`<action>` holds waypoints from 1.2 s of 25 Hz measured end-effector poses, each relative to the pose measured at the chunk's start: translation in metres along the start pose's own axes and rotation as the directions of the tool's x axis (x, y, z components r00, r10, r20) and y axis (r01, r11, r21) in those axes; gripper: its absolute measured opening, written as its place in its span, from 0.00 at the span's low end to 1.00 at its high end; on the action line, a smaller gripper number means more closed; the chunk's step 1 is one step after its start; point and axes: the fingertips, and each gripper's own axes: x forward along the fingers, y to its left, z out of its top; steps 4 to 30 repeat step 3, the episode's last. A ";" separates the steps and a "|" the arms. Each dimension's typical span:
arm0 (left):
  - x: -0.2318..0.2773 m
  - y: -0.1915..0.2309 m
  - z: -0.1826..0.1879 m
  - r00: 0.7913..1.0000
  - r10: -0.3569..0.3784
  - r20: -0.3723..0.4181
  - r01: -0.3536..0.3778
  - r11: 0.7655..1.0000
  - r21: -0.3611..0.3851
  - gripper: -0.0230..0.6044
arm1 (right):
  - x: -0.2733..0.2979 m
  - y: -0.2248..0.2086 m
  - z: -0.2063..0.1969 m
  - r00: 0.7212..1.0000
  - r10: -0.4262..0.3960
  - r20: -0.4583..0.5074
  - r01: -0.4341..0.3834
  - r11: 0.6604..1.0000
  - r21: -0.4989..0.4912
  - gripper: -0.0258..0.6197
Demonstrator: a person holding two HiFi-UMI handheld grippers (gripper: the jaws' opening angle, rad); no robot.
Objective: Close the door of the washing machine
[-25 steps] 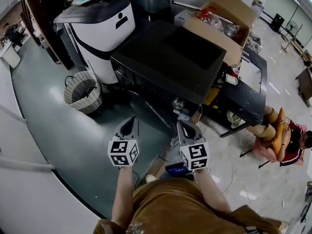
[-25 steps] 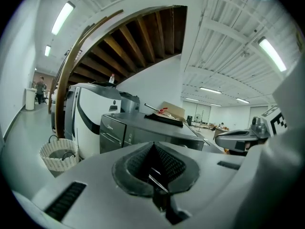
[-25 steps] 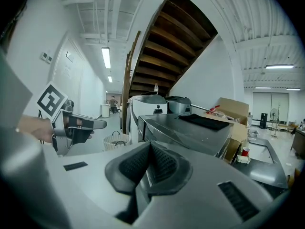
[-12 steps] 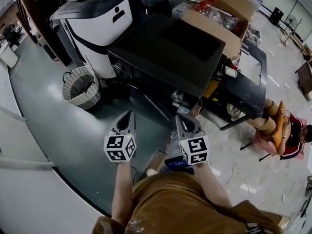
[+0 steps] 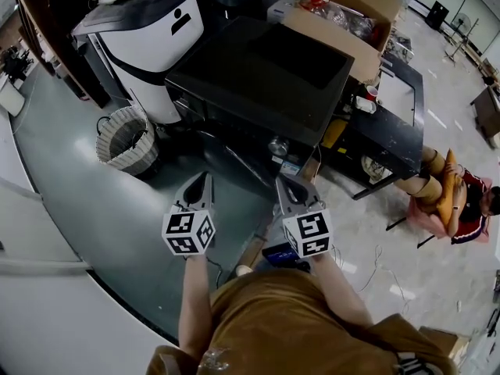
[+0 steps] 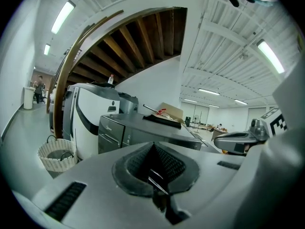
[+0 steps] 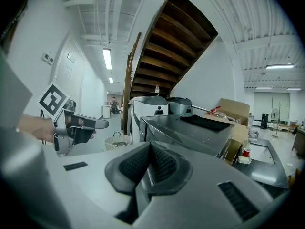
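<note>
The washing machine (image 5: 258, 73), a dark grey box-shaped unit with a flat black top, stood on the grey floor (image 5: 86, 201) directly ahead of both grippers, its front facing them. Its door could not be made out clearly in any view; the area below its front edge was dark in the head view.

The left gripper (image 5: 205, 178) pointed toward the machine's front from a short way off, touching nothing. Its jaws were clenched together with nothing between them. The right gripper (image 5: 283, 183) hung just beside it at about the same height and aimed the same way. Its jaws were likewise pressed together and empty. Each was held out in front of the person's brown shirt (image 5: 273, 326).

To the left of the washing machine stood a taller white-and-black machine (image 5: 152, 41), close beside it. A woven wicker basket (image 5: 125, 141) sat on the floor in front of that. Behind the washing machine, at its far right corner, an open cardboard box (image 5: 344, 18) held loose clutter. A black desk (image 5: 387, 143) stood against the machine's right side, with a red cup (image 5: 372, 92) on it near the machine. Farther right, well apart, a person (image 5: 461, 209) in a red top sat on a chair. A wooden staircase (image 6: 138, 42) rose overhead behind the appliances.
</note>
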 end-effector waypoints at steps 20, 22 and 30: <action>0.003 0.000 0.005 1.000 -0.001 0.012 0.001 1.000 0.006 0.08 | 0.005 0.002 0.003 1.000 0.008 0.006 -0.008 1.000 -0.009 0.06; 0.003 0.000 0.005 1.000 -0.001 0.012 0.001 1.000 0.006 0.08 | 0.005 0.002 0.003 1.000 0.008 0.006 -0.008 1.000 -0.009 0.06; 0.003 0.000 0.005 1.000 -0.001 0.012 0.001 1.000 0.006 0.08 | 0.005 0.002 0.003 1.000 0.008 0.006 -0.008 1.000 -0.009 0.06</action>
